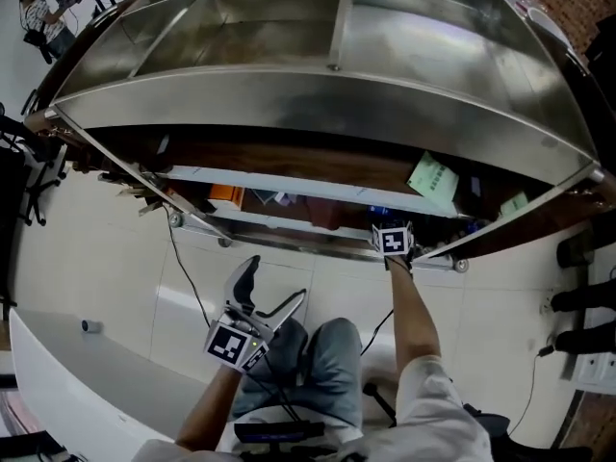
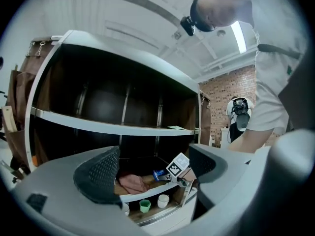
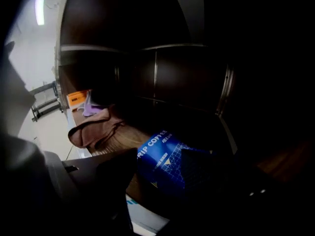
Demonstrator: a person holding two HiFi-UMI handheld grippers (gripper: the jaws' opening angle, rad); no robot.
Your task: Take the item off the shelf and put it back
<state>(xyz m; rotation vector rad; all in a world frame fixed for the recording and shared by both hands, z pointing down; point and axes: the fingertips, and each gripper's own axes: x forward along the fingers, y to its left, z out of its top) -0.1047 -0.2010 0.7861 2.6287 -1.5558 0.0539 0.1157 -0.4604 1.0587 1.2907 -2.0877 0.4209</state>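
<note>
A blue coffee box (image 3: 170,161) lies on the wooden shelf board (image 3: 129,140) deep in the dark shelf unit (image 1: 327,104). My right gripper (image 3: 165,175) reaches into that shelf, and the box fills the gap between its jaws, with the left pad against the box's edge. In the head view only its marker cube (image 1: 393,241) shows at the shelf's front rail. From the left gripper view the right gripper (image 2: 178,166) and the blue box (image 2: 158,174) sit at the middle shelf. My left gripper (image 1: 272,294) hangs low over the person's lap, open and empty.
A brown cloth bag (image 3: 96,127) lies left of the box, with an orange item (image 3: 76,98) and a purple one (image 3: 91,107) beyond it. A green cup (image 2: 144,205) and a white cup (image 2: 163,199) stand on the shelf below. Green papers (image 1: 433,183) lie on an upper shelf.
</note>
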